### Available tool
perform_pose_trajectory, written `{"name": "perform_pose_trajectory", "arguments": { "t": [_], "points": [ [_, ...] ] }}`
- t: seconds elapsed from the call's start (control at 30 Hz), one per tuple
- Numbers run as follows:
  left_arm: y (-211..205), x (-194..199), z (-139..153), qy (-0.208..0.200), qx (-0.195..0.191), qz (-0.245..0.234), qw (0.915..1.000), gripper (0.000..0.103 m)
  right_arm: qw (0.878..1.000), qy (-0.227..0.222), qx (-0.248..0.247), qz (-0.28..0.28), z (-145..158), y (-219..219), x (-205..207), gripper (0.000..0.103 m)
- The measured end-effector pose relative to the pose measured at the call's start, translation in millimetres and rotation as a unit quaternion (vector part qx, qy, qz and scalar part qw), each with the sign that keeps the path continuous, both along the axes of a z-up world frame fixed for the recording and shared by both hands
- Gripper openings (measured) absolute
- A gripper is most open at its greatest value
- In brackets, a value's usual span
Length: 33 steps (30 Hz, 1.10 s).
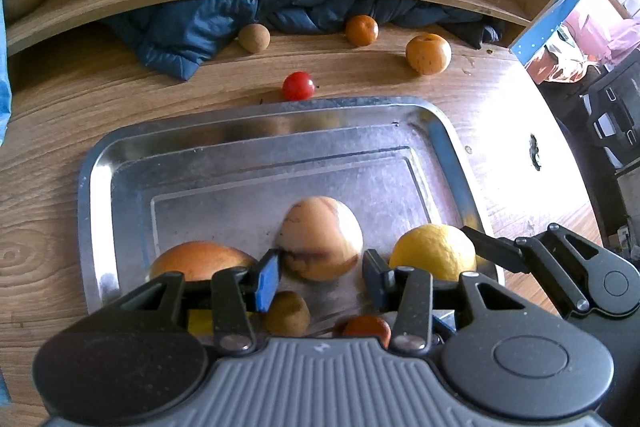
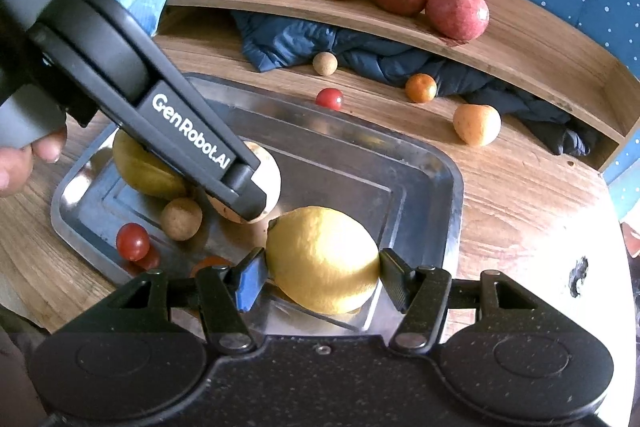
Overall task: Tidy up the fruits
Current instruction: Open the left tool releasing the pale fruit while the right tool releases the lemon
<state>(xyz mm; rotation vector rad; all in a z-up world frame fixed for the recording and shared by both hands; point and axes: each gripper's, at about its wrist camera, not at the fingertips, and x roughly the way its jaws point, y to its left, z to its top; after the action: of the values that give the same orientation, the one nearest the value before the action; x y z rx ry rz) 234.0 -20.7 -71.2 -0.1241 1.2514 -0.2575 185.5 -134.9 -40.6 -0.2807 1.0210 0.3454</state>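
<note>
1. Yellow, round lemon (image 2: 322, 259) sits on the shiny steel tray (image 2: 452, 187); your right gripper (image 2: 320, 277) pinches it at both sides.
2. Your left gripper (image 1: 320, 273) is spread around the pale peach-coloured fruit (image 1: 320, 237), not yet gripping it.
3. Settle the lemon flat before you let go, so it doesn't roll.
4. Small red tomato (image 1: 298, 85) waits on the wooden counter (image 1: 60, 115).

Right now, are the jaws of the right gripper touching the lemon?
Touching. In the right wrist view the right gripper has both jaws pressed against opposite sides of the lemon, with no gap visible, above the metal tray.
</note>
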Motion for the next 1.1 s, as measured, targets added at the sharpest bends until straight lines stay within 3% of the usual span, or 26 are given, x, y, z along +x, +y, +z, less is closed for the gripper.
{"name": "perform_pose_trajectory", "arguments": {
  "t": [0.27, 0.53, 0.73, 1.1],
  "points": [
    [1, -8, 6, -0.008, 0.004, 0.01, 0.9999, 0.049, 1.0, -0.006, 0.003, 0.004, 2, -3, -5, 0.063],
    [3, -18, 14, -0.02, 0.005, 0.023, 0.9995, 0.058, 1.0, -0.017, 0.005, 0.009, 9, -7, -15, 0.069],
    [5, -27, 21, -0.032, 0.005, 0.036, 0.9988, 0.067, 1.0, -0.027, 0.006, 0.01, 15, -9, -22, 0.076],
    [15, -54, 41, -0.062, 0.023, 0.066, 0.9956, 0.095, 0.998, -0.048, 0.035, 0.015, 31, -18, -42, 0.086]
  ]
}}
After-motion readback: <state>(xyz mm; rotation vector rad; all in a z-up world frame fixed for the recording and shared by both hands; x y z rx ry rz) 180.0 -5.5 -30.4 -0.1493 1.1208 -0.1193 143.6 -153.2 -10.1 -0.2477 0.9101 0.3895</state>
